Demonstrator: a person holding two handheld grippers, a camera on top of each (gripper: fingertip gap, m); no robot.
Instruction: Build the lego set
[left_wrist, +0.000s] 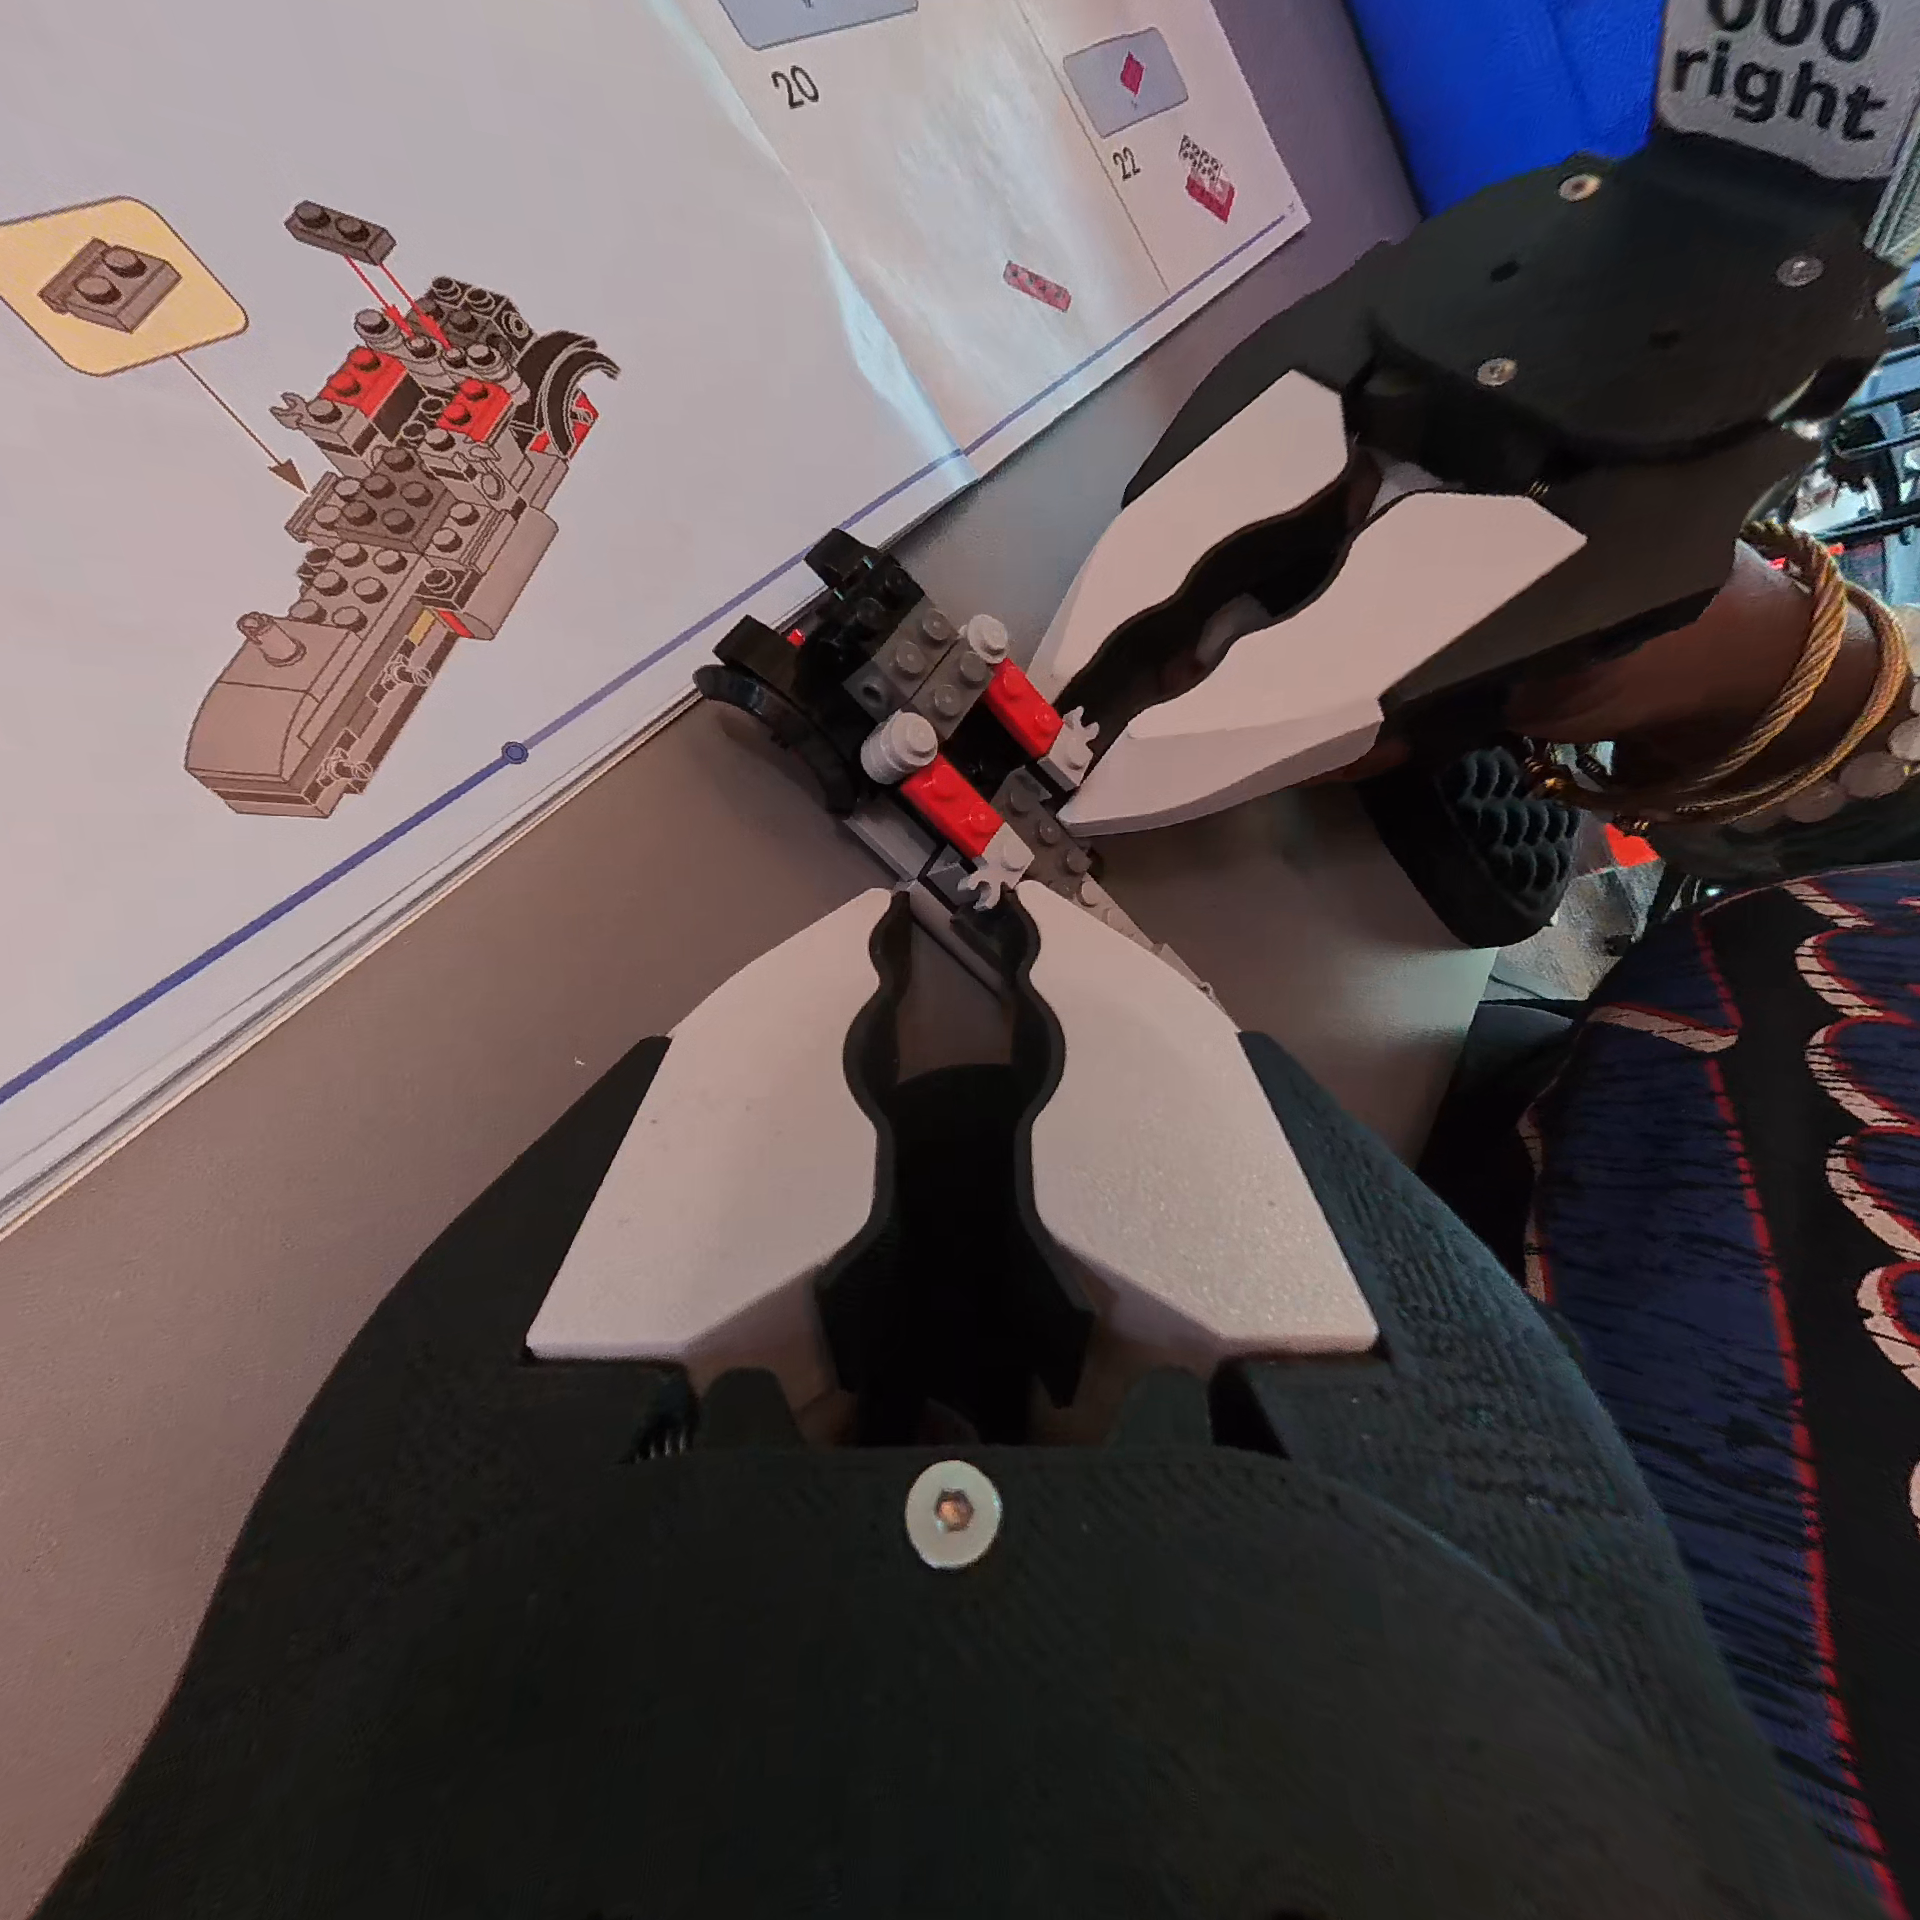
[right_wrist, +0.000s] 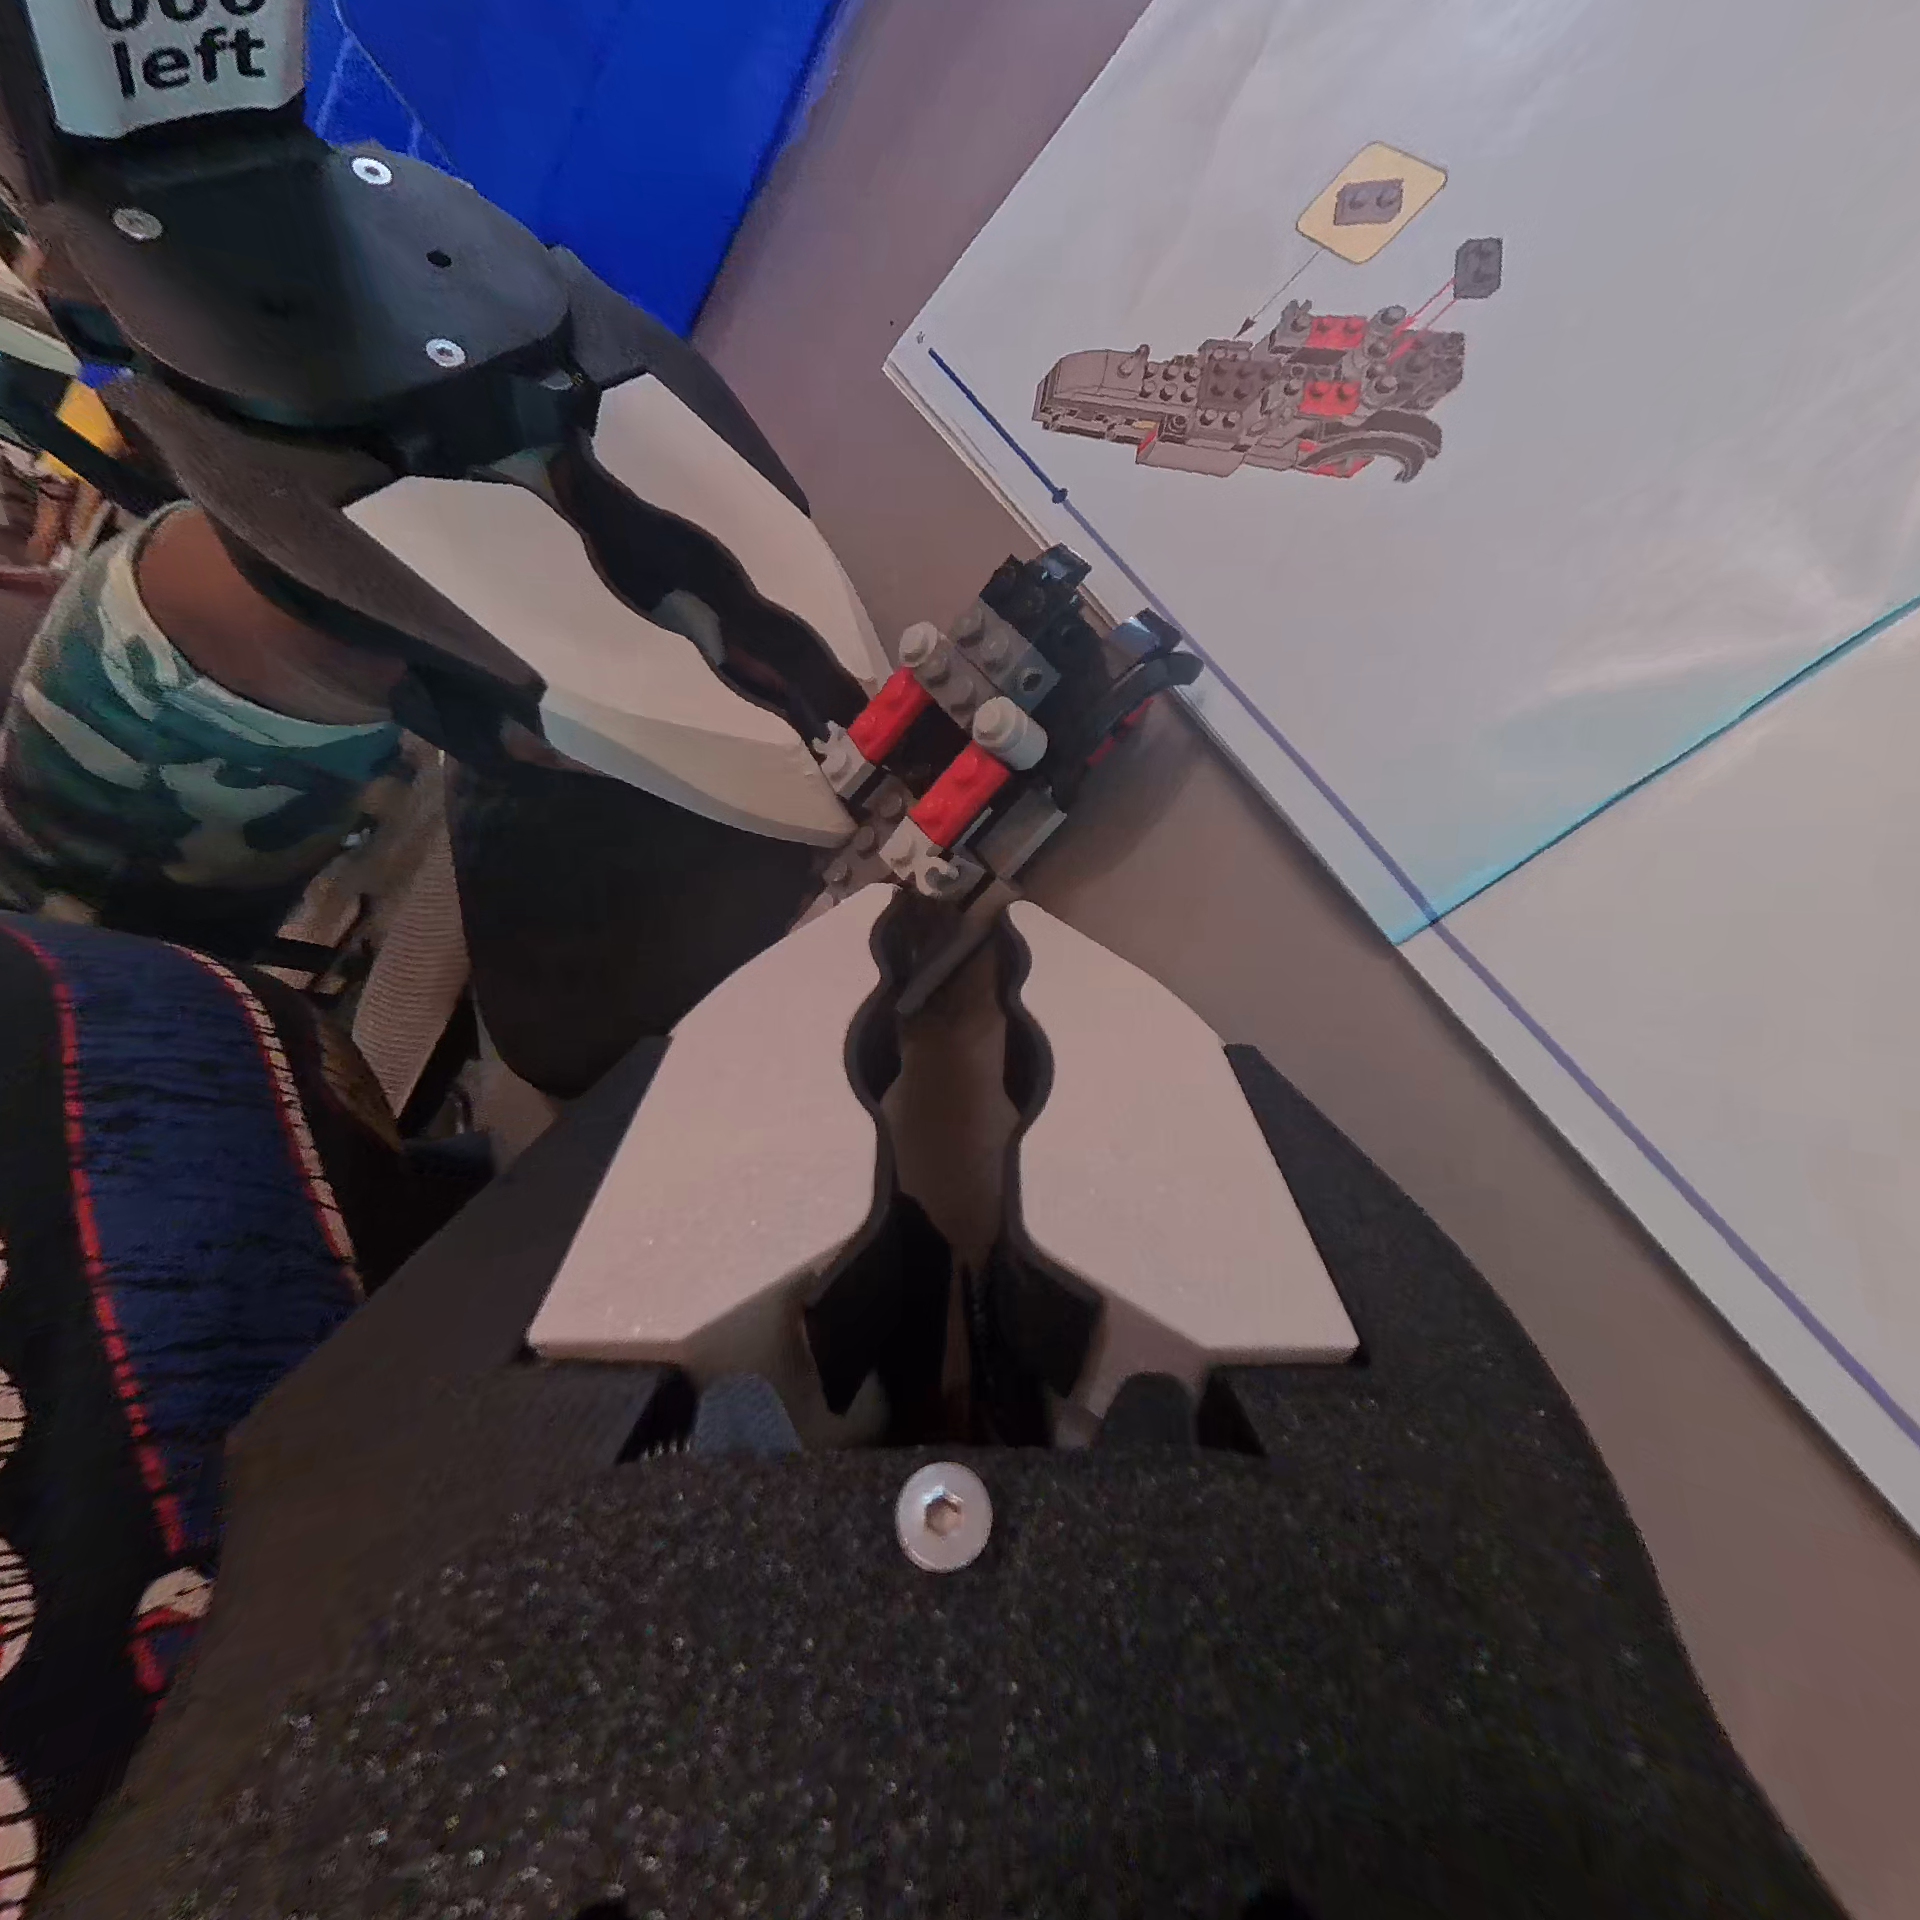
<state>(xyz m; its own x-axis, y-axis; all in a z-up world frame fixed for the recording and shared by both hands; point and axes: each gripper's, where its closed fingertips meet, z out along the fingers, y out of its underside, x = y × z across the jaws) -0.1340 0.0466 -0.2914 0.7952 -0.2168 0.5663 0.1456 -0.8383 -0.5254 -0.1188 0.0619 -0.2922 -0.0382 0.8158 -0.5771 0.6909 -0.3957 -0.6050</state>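
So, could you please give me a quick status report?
Both tongs, left and right, closed on the lego model at its near end. Model beside instruction sheet. Nothing in the way.

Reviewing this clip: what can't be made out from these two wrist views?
- Left wrist view: the lego model's near end, hidden between the left gripper's fingers.
- Right wrist view: same end, hidden by the right gripper.
- Both views: model's underside, and whether loose bricks remain; the instruction sheet is cropped.
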